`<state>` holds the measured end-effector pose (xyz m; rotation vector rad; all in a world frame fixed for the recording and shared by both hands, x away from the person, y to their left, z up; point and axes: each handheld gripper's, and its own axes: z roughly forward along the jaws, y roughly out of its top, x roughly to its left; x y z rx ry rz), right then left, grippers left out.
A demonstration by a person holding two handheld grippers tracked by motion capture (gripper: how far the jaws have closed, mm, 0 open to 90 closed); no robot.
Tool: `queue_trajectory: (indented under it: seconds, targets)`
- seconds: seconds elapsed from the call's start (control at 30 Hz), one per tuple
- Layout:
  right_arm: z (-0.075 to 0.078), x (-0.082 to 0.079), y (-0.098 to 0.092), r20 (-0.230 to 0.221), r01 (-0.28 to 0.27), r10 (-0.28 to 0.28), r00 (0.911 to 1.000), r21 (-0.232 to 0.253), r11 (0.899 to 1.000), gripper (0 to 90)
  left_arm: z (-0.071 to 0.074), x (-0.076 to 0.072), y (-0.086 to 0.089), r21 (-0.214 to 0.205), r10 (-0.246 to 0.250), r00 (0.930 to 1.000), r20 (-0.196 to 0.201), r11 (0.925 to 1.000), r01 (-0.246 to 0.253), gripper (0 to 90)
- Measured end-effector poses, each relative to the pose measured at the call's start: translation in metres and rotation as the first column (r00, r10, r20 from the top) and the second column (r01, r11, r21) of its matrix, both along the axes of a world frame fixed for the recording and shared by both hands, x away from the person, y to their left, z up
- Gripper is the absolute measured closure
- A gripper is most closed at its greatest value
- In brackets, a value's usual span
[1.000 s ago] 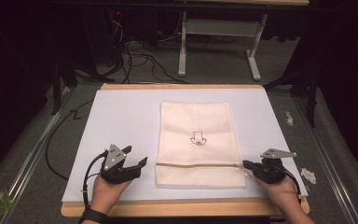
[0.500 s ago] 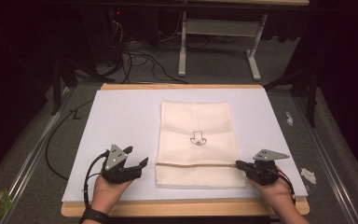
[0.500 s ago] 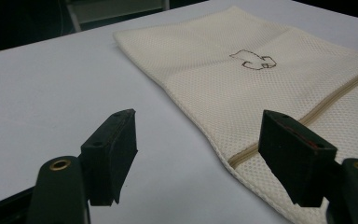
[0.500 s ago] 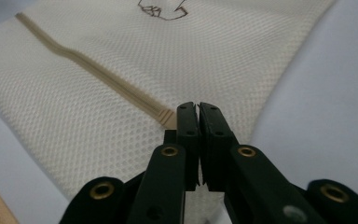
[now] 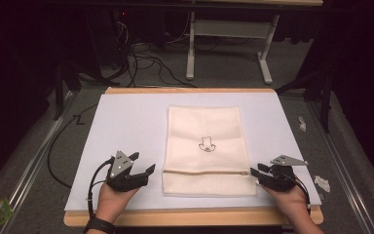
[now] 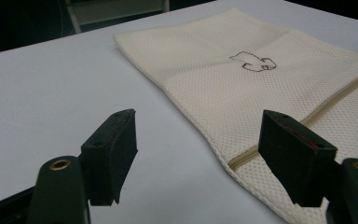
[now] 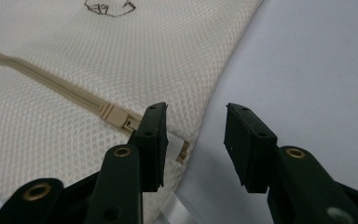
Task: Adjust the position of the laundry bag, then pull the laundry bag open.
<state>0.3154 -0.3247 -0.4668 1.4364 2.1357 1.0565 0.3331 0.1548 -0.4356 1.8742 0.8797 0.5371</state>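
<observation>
Two grippers flank a cream mesh bag (image 5: 206,148) lying flat at the middle of the white counter (image 5: 126,126); the left gripper (image 5: 143,174) sits just left of the bag's near corner, jaws wide apart, holding nothing; the right gripper (image 5: 254,176) sits at the bag's right edge, jaws apart, beside the zipper pull (image 7: 116,117) at the zipper's (image 5: 204,172) right end.

Parted gripper (image 7: 193,140) over mesh bag's (image 7: 121,60) zipper (image 7: 114,114)
</observation>
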Motion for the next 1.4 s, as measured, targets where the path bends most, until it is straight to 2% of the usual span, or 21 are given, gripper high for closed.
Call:
queue_trajectory:
  seconds: [0.3,0.63,0.67,0.7,0.77,0.83,0.87,0.97,1.07,1.13,1.3,1.4]
  targets:
    - [-0.008,-0.004,0.002,-0.03,-0.031,0.03,0.9991,-0.029,0.999,57.3,-0.002,0.002,-0.008,0.013,-0.021,0.9998,-0.004,0.9997,0.021,28.6]
    - [-0.01,-0.005,0.006,-0.016,-0.042,0.041,0.999,-0.072,0.997,59.7,-0.002,0.002,-0.007,0.014,-0.018,0.9998,-0.002,0.9997,0.018,28.6]
    - [-0.01,-0.006,0.008,-0.011,-0.053,0.053,0.9986,-0.081,0.995,65.4,-0.002,0.003,-0.008,0.016,-0.024,0.9997,-0.003,0.9996,0.024,28.6]
    - [-0.01,-0.006,0.008,-0.011,-0.053,0.053,0.9986,-0.081,0.995,65.4,-0.002,0.003,-0.008,0.016,-0.024,0.9997,-0.003,0.9996,0.024,28.6]
    - [-0.009,-0.007,0.01,-0.012,-0.071,0.07,0.9975,-0.083,0.994,71.0,-0.003,0.003,-0.009,0.017,-0.024,0.9997,-0.003,0.9996,0.025,28.6]
    - [-0.009,-0.008,0.011,-0.01,-0.073,0.073,0.9973,-0.089,0.993,71.6,-0.002,0.003,-0.009,0.013,-0.025,0.9997,-0.005,0.9996,0.025,28.6]
    - [-0.01,-0.007,0.008,-0.015,-0.072,0.072,0.9973,-0.063,0.995,72.0,-0.002,0.003,-0.009,0.009,-0.024,0.9997,-0.005,0.9997,0.024,28.6]
    - [-0.011,-0.006,0.007,-0.014,-0.078,0.077,0.9969,-0.057,0.995,72.8,-0.003,0.003,-0.01,0.004,-0.026,0.9996,-0.007,0.9996,0.026,28.6]
    - [-0.011,-0.008,0.009,-0.004,-0.086,0.086,0.9962,-0.084,0.993,76.6,-0.003,0.003,-0.011,0.001,-0.027,0.9996,-0.008,0.9996,0.027,28.6]
    - [-0.01,-0.008,0.009,-0.007,-0.09,0.09,0.9959,-0.085,0.992,81.3,-0.003,0.002,-0.011,-0.004,-0.027,0.9996,-0.006,0.9996,0.027,28.6]
    - [-0.01,-0.008,0.009,-0.009,-0.105,0.104,0.9945,-0.096,0.99,84.3,-0.003,0.002,-0.011,-0.011,-0.029,0.9996,-0.006,0.9995,0.029,29.5]
    - [-0.009,-0.009,0.01,-0.003,-0.109,0.109,0.994,-0.101,0.989,85.0,-0.003,0.002,-0.012,-0.031,-0.033,0.9994,-0.006,0.999,0.033,29.6]
